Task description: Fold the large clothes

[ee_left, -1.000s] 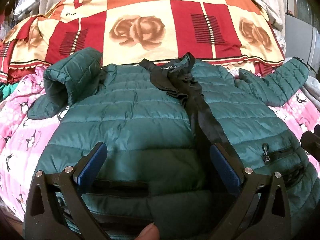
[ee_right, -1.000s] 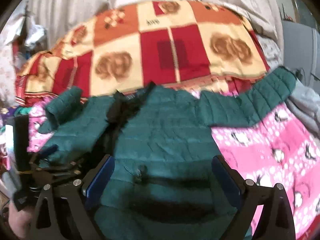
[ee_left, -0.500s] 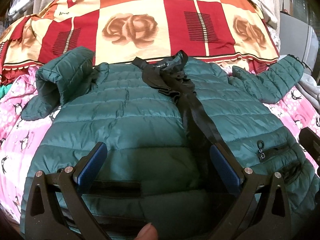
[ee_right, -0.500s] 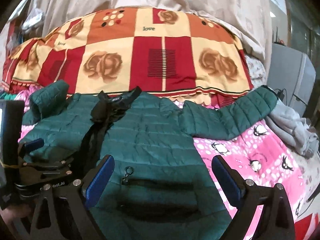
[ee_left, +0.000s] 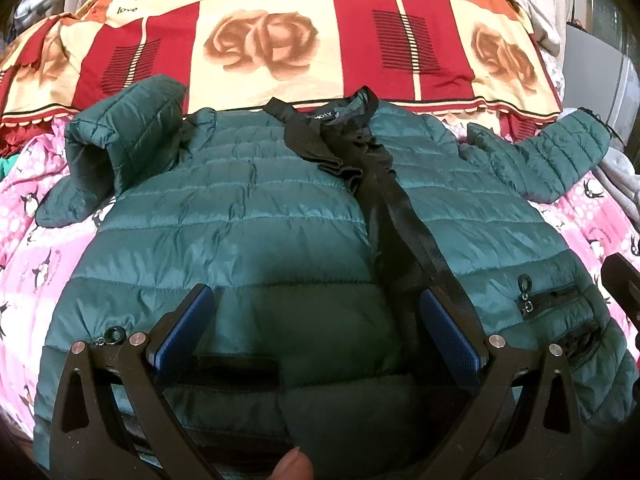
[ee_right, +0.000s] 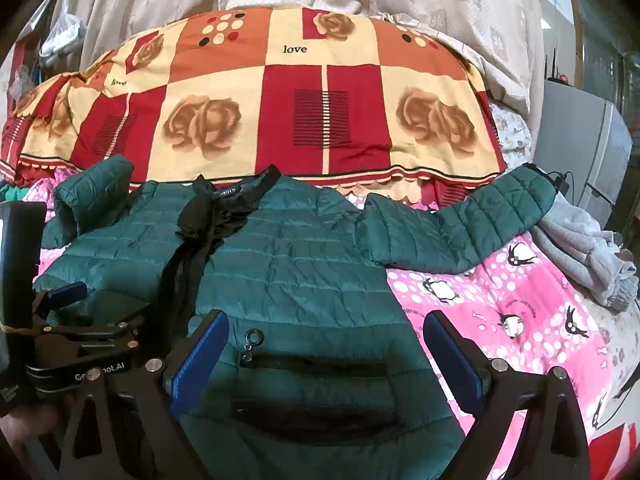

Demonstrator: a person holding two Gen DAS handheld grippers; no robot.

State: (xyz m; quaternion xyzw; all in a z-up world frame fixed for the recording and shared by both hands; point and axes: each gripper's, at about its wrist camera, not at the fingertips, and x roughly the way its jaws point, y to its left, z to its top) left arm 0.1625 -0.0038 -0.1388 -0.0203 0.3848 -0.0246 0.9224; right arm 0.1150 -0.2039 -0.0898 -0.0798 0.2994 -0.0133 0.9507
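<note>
Plainly, "love" marks the quilt [ee_right: 295, 92] behind jacket [ee_right: 296, 264].

We find the jacket [ee_left: 248, 216] hem cut off by the left wrist view's bottom edge. We cannot read its collar label [ee_right: 228, 192] in full. The grey garment [ee_right: 588, 256] at the bed's right edge runs partly behind the jacket's sleeve [ee_right: 472, 224].
</note>
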